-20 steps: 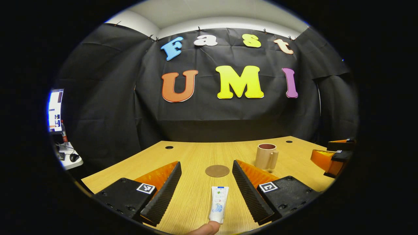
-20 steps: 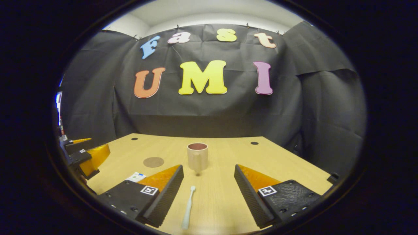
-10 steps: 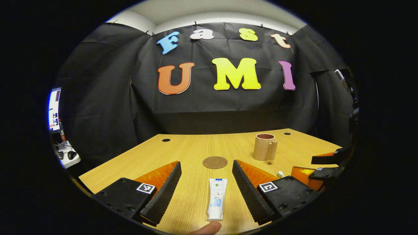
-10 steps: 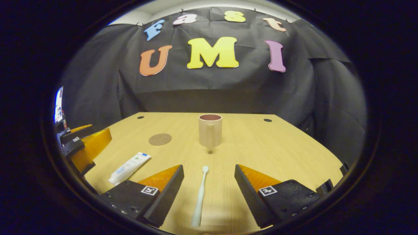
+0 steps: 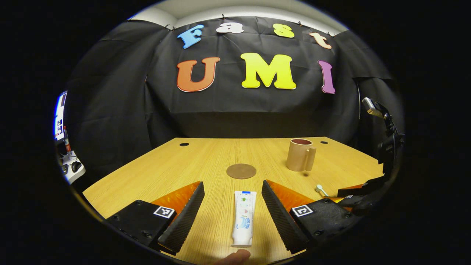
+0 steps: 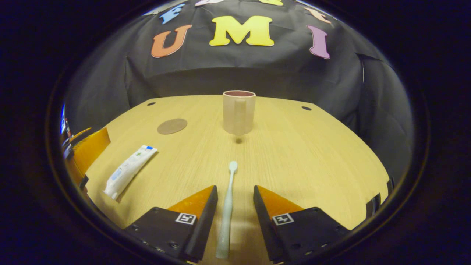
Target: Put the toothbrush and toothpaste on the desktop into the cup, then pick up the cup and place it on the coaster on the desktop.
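A white toothpaste tube [image 5: 243, 219] lies flat on the wooden desk [image 5: 176, 165], between the fingers of my left gripper [image 5: 232, 184], which is open and clear of it. My right gripper [image 6: 235, 188] is tilted down over the desk and straddles the handle of a pale toothbrush [image 6: 227, 209]. Its fingers are narrowed but still open, with a gap on each side. The beige cup [image 6: 238, 112] stands upright beyond the brush head, handle toward the camera. The round brown coaster [image 6: 172, 126] lies at the far left. In the left gripper view the cup [image 5: 300, 159] stands right of the coaster [image 5: 241, 171].
A fingertip [image 5: 235, 255] shows at the bottom edge of the left gripper view. Cable holes [image 6: 306, 108] sit near the desk's far edge. The toothpaste [image 6: 128, 171] lies left of the right gripper. A side table with a mouse [image 5: 73, 167] stands beyond the desk's left edge.
My right gripper has pitched down and moved forward over the toothbrush, and its fingers have narrowed around the handle. The left gripper has tilted down slightly toward the toothpaste and stayed open.
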Demonstrator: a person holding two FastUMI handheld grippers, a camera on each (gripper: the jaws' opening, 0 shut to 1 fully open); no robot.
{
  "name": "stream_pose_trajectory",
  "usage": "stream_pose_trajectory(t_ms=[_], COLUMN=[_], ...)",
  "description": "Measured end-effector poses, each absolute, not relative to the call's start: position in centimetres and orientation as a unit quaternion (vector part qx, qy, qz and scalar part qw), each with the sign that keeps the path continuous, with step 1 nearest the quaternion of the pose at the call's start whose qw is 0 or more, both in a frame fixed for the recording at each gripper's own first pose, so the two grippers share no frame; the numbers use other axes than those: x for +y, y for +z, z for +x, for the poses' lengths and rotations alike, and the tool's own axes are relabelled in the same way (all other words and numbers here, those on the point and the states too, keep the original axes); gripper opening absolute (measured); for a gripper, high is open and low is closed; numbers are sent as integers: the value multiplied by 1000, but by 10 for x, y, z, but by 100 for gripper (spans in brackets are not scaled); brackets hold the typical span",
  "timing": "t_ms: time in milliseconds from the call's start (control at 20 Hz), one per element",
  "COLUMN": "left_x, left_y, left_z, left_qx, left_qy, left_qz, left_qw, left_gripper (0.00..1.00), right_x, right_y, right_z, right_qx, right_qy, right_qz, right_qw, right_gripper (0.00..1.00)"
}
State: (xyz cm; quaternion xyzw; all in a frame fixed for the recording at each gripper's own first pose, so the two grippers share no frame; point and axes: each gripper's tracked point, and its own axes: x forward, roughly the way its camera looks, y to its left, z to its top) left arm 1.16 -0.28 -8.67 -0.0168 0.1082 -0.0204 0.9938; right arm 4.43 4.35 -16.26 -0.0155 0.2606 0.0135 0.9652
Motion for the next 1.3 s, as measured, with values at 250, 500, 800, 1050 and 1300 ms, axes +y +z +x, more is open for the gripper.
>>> stream_pose_trajectory(t_ms=[250,500,800,1050,1300], left_x=[-12,-16,-19,-24,-23], left_y=[-104,-116,-120,-134,-149], left_z=[12,6,2,-1,3], left_qx=[153,195,219,274,312], left_qy=[-38,-42,-47,-54,-43], left_qz=[-26,-30,-29,-10,-20], left_qw=[987,979,974,960,949], left_gripper=[100,99,96,81,73], right_x=[44,47,49,50,51], right_y=[-165,-163,-165,-163,-154], right_z=[48,46,43,35,28], right_qx=[274,279,286,281,263], right_qy=[16,19,25,49,65], right_qz=[-5,-9,-3,26,32], right_qw=[962,960,958,958,962], right_gripper=[46,28,7,7,7])
